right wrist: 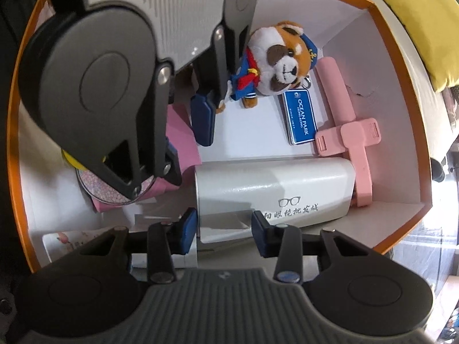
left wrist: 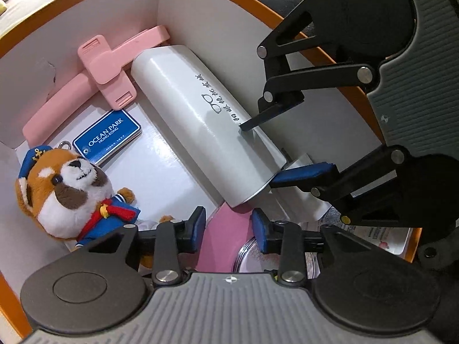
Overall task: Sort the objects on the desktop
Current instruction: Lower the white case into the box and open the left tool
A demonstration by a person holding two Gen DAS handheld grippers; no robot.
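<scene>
Tools both point steeply down into one box. The left tool (left wrist: 229, 225) has its blue pads (left wrist: 199, 220) parted with nothing pressed between them; under the gap lies a pink sheet (left wrist: 219, 240) and, beside it, a round patterned thing (left wrist: 249, 253) I cannot identify. The right tool (right wrist: 224, 225) is also partly open. Its pads stand on either side of the near end of the white glasses case (right wrist: 272, 189), and I cannot tell whether they touch it; in the left wrist view the same tool (left wrist: 259, 149) has one finger over the case (left wrist: 206, 123) and one below its end.

The case carries a small drawing of spectacles and a line of Chinese characters, which I cannot read with certainty. It lies on its side along one wall of the box.

Just beside it is a blue tag (left wrist: 106, 140) with white letters "OCEAN PARK HONG KONG"; a smaller line under them is too fine to read. The tag is next to a plush animal (left wrist: 67, 192) in a blue sailor cap, blue jacket and red scarf.

A pink clip-like holder (left wrist: 106, 70) lies against the far wall, touching the end of the case.

The box (right wrist: 370, 57) is white inside with an orange rim. Outside it a yellow cushion (right wrist: 416, 25) is visible
</scene>
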